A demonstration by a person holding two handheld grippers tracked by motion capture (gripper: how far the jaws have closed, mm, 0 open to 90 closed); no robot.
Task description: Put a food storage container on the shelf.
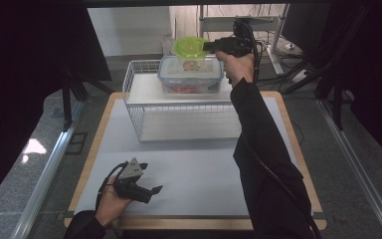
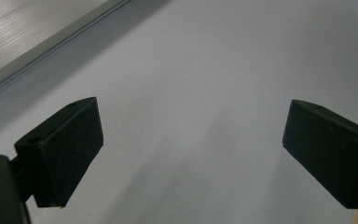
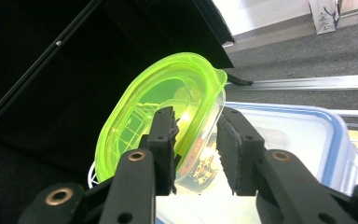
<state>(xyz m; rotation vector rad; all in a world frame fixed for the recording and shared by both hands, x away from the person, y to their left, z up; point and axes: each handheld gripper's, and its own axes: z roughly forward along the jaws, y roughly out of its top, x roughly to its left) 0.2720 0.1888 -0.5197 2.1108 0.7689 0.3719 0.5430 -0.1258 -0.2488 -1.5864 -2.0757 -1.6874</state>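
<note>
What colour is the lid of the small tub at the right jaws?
Bright green lid, clearest in the right gripper view.

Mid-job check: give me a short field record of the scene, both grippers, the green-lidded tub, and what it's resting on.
right gripper: at the rack's far right, jaws astride the tub's rim, a gap on one side
green-lidded tub: small and clear, resting on the blue-rimmed container
blue-rimmed container: lid on, on the rack's top shelf
wire rack: white, at the far side of the table
left gripper: open, nothing between the jaws, near front left of the table
</note>
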